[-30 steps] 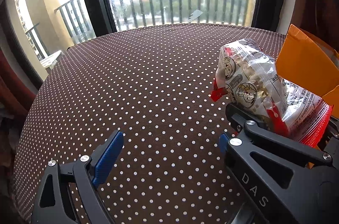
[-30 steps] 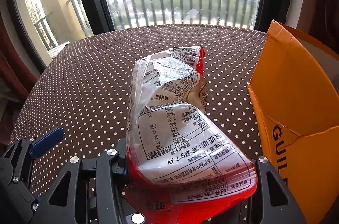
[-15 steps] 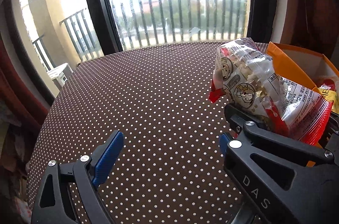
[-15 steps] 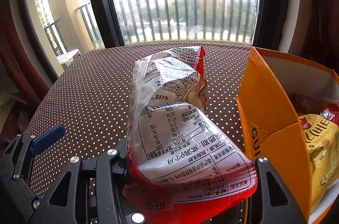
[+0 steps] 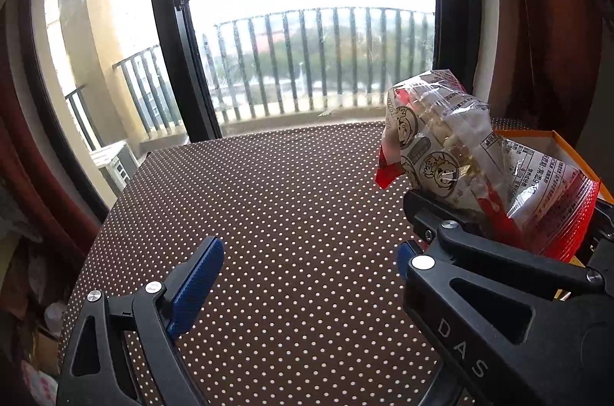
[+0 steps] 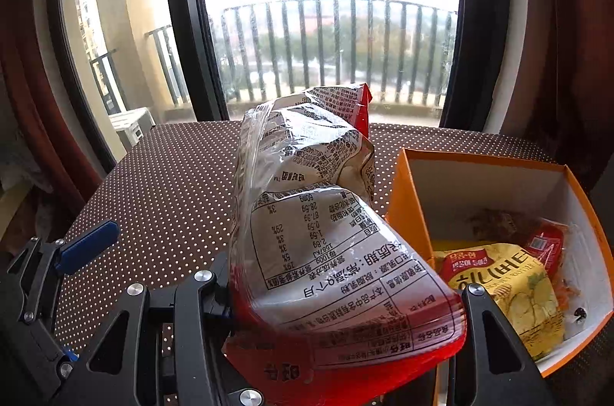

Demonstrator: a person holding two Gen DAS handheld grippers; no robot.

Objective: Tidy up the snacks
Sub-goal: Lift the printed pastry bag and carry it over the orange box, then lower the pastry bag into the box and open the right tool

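Observation:
My right gripper [image 6: 345, 306] is shut on a clear and red snack bag [image 6: 318, 221], held up above the table with its printed back toward the camera. In the left wrist view the same snack bag [image 5: 460, 152] shows at the right, with cartoon faces on it. To the bag's right stands an open orange box [image 6: 406, 198] with a yellow snack pack [image 6: 510, 287] and a red packet [image 6: 545, 245] inside. My left gripper [image 5: 307, 264] is open with nothing between its blue pads [image 5: 195, 287], above the dotted table; its blue pad [image 6: 86, 246] shows at the right view's left edge.
The round table has a brown cloth with white dots [image 5: 268, 214]. Behind it is a large window with a black frame [image 5: 172, 22] and a balcony railing [image 5: 326, 60]. Dark curtains [image 6: 556, 41] hang at the right. Clutter lies on the floor at the left [image 5: 34, 348].
Both grippers have risen and tilted up: the window fills more of each view and the table looks lower. The inside of the orange box has come into sight. The bag stays gripped.

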